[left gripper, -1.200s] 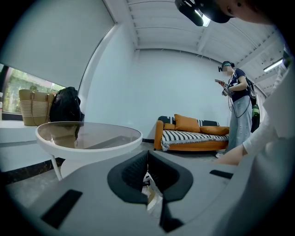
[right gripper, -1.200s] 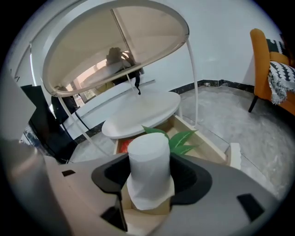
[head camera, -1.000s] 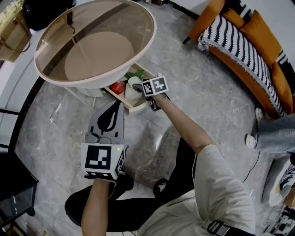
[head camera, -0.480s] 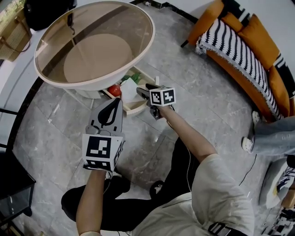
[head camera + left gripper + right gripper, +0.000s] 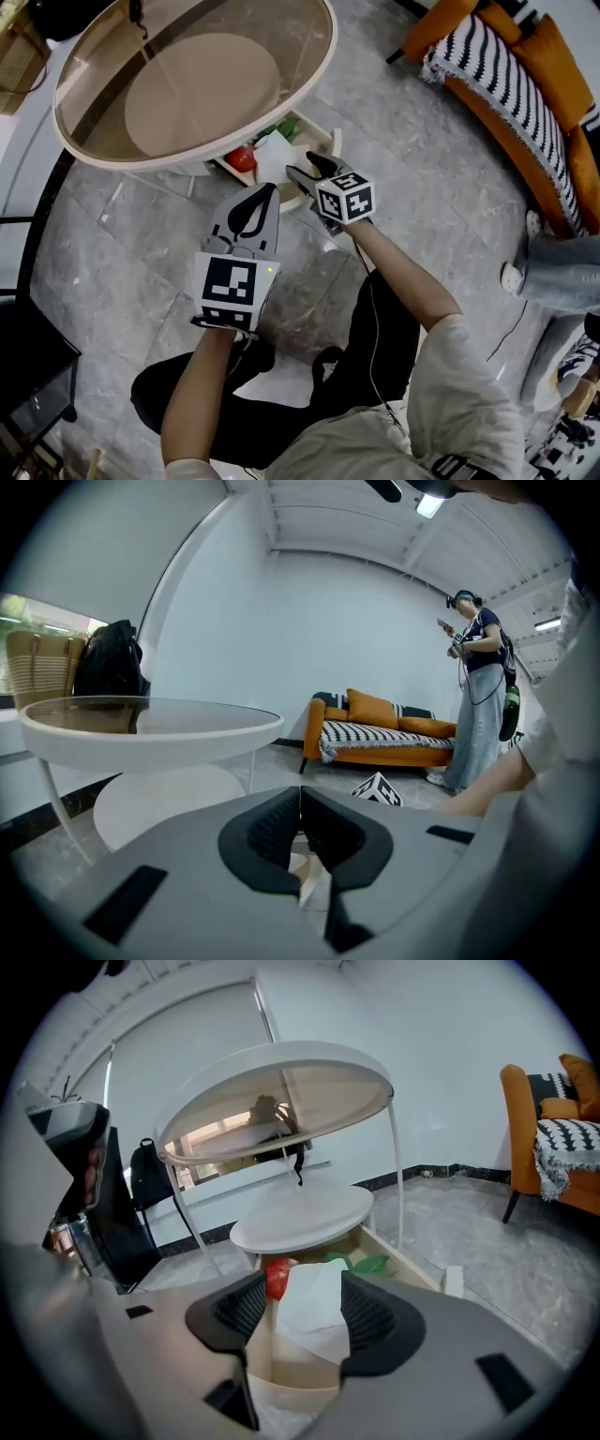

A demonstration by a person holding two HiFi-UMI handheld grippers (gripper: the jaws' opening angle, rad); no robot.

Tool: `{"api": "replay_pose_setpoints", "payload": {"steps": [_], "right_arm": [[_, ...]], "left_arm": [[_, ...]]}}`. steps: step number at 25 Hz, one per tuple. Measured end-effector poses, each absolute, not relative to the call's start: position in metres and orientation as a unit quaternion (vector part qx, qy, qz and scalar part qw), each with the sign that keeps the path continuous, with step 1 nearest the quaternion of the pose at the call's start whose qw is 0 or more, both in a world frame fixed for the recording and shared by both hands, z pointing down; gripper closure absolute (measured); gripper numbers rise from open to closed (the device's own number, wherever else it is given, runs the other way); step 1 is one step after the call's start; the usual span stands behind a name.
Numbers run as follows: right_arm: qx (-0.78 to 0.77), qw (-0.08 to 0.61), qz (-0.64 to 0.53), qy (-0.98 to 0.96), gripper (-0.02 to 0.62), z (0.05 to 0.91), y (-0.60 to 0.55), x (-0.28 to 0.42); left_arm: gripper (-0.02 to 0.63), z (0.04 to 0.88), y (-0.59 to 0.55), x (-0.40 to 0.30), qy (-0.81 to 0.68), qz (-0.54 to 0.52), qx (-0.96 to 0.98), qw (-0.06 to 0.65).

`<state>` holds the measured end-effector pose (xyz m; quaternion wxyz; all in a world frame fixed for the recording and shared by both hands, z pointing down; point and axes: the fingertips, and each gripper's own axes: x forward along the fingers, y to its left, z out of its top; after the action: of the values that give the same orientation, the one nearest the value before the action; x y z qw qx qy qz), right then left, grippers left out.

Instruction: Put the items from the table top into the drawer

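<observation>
The drawer [image 5: 403, 1258] holds the items [image 5: 314, 1321] and the table top [image 5: 187, 84] is bare, so we judge the next move is to push it shut, right gripper [image 5: 305, 169] fingers apart and empty, left gripper [image 5: 262, 192] fingers together.

Grey marble floor [image 5: 422, 159] — orange striped sofa [image 5: 373, 708]

1. No letters, numbers or brand names can be read in any view.
2. The only signs are black-and-white square marker patterns on the left cube [image 5: 232, 288], lower centre, and the right cube [image 5: 345, 198], mid-frame.
</observation>
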<state>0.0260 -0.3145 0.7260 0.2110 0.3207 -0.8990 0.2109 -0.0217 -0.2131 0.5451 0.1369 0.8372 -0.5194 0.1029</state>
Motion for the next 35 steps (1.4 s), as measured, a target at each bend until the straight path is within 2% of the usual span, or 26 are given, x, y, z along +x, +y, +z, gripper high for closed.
{"api": "replay_pose_setpoints", "payload": {"steps": [5, 12, 14, 16, 21, 27, 35], "right_arm": [[0.349, 0.192, 0.259, -0.880, 0.324, 0.740, -0.320, 0.009], [0.397, 0.184, 0.330, -0.836, 0.325, 0.710, -0.295, 0.007], [0.414, 0.175, 0.352, -0.821, 0.367, 0.692, -0.275, 0.006], [0.427, 0.172, 0.378, -0.803, 0.379, 0.672, -0.246, 0.008], [0.421, 0.209, 0.380, -0.797, 0.379, 0.592, -0.181, 0.013], [0.406, 0.243, 0.370, -0.800, 0.399, 0.465, -0.111, 0.043], [0.388, 0.254, 0.301, -0.833, 0.456, 0.306, -0.049, 0.081]], "left_arm": [[0.584, 0.573, -0.219, -0.038, -0.506, 0.137, 0.840, 0.138], [0.584, 0.596, -0.213, -0.081, -0.547, 0.116, 0.797, 0.227], [0.584, 0.585, -0.206, -0.084, -0.547, 0.106, 0.800, 0.222], [0.584, 0.572, -0.188, -0.083, -0.544, 0.123, 0.803, 0.211], [0.584, 0.503, -0.149, -0.087, -0.551, 0.149, 0.782, 0.252], [0.584, 0.380, -0.110, -0.075, -0.579, 0.144, 0.747, 0.294], [0.584, 0.240, -0.032, -0.054, -0.602, 0.114, 0.722, 0.322]]}}
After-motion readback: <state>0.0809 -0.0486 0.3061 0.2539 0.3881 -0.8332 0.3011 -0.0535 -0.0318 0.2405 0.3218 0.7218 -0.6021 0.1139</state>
